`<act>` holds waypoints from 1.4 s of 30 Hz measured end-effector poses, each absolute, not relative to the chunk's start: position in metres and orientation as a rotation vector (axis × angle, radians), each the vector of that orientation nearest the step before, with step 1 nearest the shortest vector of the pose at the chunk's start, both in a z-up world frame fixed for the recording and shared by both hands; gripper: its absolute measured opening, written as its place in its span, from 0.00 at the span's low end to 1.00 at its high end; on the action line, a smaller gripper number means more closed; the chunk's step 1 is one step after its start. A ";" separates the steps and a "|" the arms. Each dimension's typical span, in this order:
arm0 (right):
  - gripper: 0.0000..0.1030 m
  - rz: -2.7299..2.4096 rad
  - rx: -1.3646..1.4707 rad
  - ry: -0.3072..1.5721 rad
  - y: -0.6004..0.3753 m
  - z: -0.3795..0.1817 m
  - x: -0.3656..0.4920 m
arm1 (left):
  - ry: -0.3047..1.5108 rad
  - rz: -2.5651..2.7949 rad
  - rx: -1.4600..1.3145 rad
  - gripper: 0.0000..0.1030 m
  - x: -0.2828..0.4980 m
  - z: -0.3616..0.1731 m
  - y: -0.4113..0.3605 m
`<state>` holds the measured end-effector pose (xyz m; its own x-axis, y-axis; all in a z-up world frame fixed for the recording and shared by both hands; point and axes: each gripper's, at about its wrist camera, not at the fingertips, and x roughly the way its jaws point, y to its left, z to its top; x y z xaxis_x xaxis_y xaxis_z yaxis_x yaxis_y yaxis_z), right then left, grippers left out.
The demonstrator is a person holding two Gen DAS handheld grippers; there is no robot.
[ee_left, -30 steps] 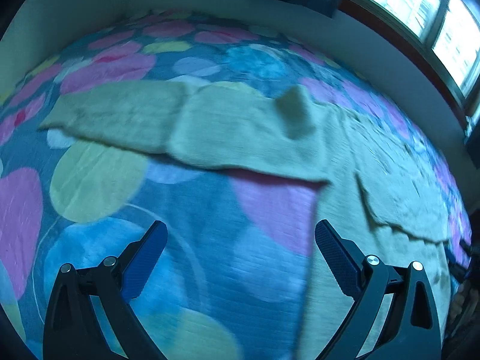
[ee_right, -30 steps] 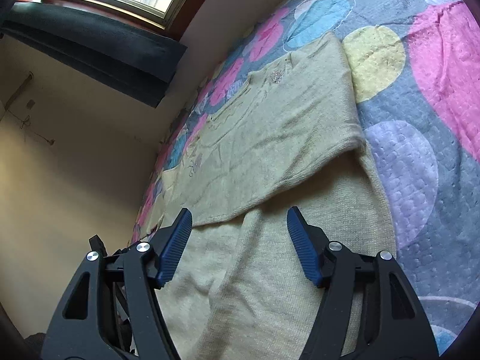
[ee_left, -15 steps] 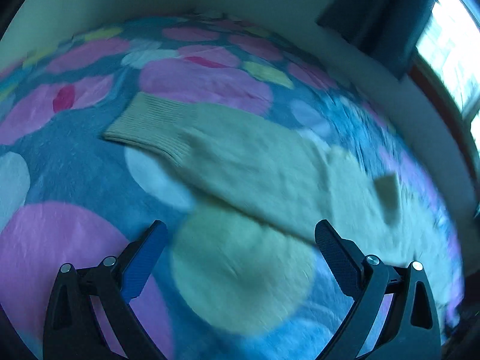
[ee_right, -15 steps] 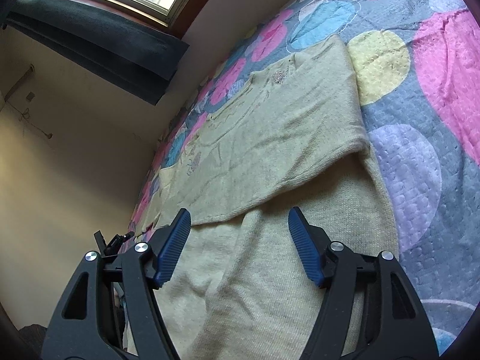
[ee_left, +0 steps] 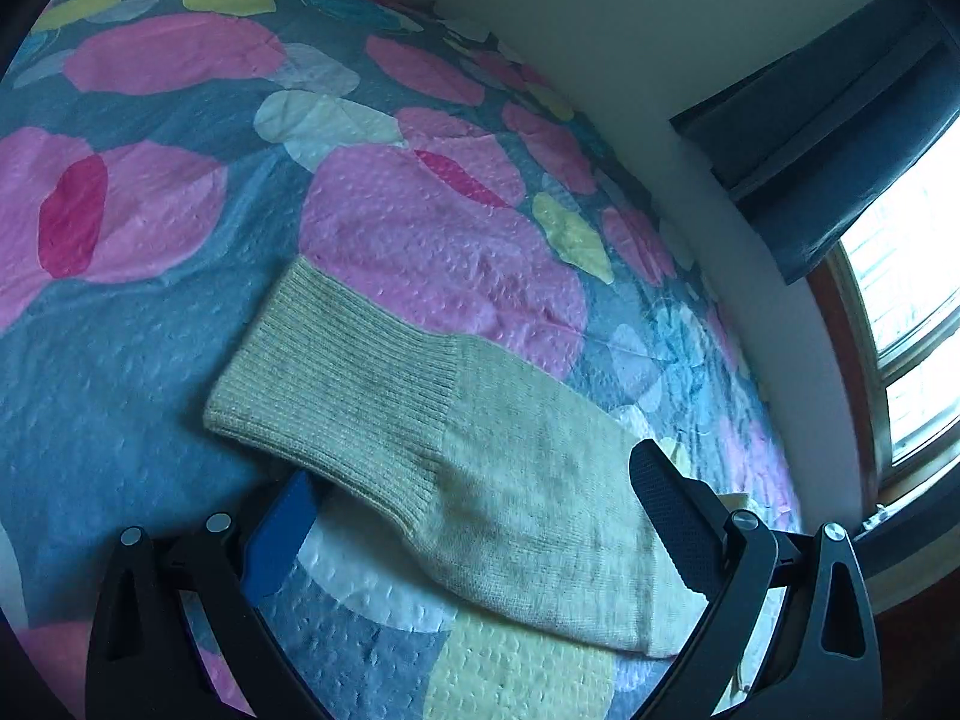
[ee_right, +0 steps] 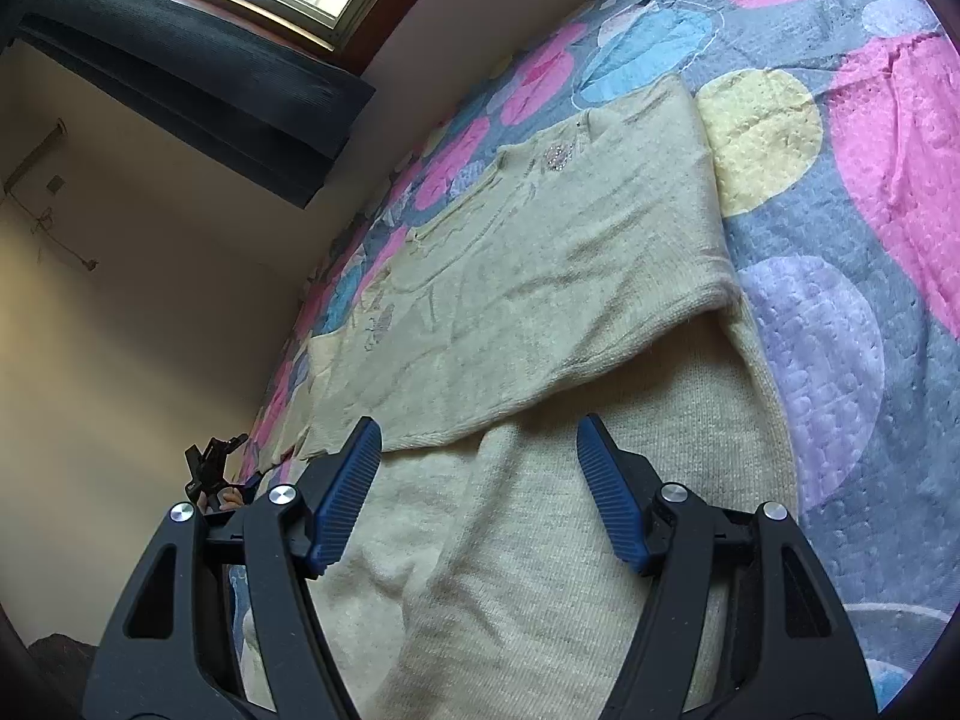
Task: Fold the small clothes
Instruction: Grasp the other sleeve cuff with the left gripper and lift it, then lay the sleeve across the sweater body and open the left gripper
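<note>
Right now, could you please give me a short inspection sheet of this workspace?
Surface: quilted bedspread with pink, blue and yellow circles.
Job's things: pale yellow sweater lies flat, one sleeve already folded across its body; the other sleeve stretches out, ribbed cuff flat on the bedspread.
Clutter: nothing seen.
Grippers: left gripper open, straddling the sleeve just behind the cuff, one finger partly under the edge; right gripper open above the sweater's lower body, holding nothing.
Cables: thin wires on the wall in the right wrist view.
Surroundings: bright window, dark curtain, plain walls.
</note>
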<state>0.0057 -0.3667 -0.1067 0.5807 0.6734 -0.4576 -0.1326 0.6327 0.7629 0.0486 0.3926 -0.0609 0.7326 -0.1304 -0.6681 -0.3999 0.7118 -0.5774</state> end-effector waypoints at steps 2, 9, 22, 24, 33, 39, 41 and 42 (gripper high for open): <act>0.65 0.527 0.746 0.820 -0.367 -0.106 0.006 | 0.767 0.240 -0.737 0.74 0.051 -0.058 0.386; 0.65 0.521 0.743 0.817 -0.367 -0.108 0.006 | 0.822 0.397 -0.616 0.09 0.056 -0.058 0.378; 0.65 0.522 0.741 0.815 -0.367 -0.108 0.007 | 0.688 0.520 -0.488 0.05 0.014 -0.021 0.362; 0.66 0.522 0.743 0.814 -0.367 -0.108 0.007 | 0.669 0.512 -0.444 0.05 0.018 -0.010 0.351; 0.66 0.524 0.746 0.812 -0.368 -0.109 0.007 | 0.508 0.299 -0.102 0.05 0.035 0.082 0.201; 0.66 0.527 0.747 0.809 -0.369 -0.109 0.006 | 0.476 0.016 -0.009 0.05 0.060 0.104 0.053; 0.66 0.529 0.749 0.808 -0.369 -0.109 0.006 | 0.480 -0.050 0.029 0.05 0.066 0.101 0.009; 0.66 0.529 0.751 0.807 -0.369 -0.109 0.006 | 0.493 -0.093 0.051 0.05 0.071 0.094 -0.019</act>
<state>0.0060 -0.3694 -0.1088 0.5898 0.6739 -0.4449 -0.1402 0.6280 0.7655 0.0708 -0.0189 0.0944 0.8768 -0.0767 -0.4748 0.1015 0.9945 0.0268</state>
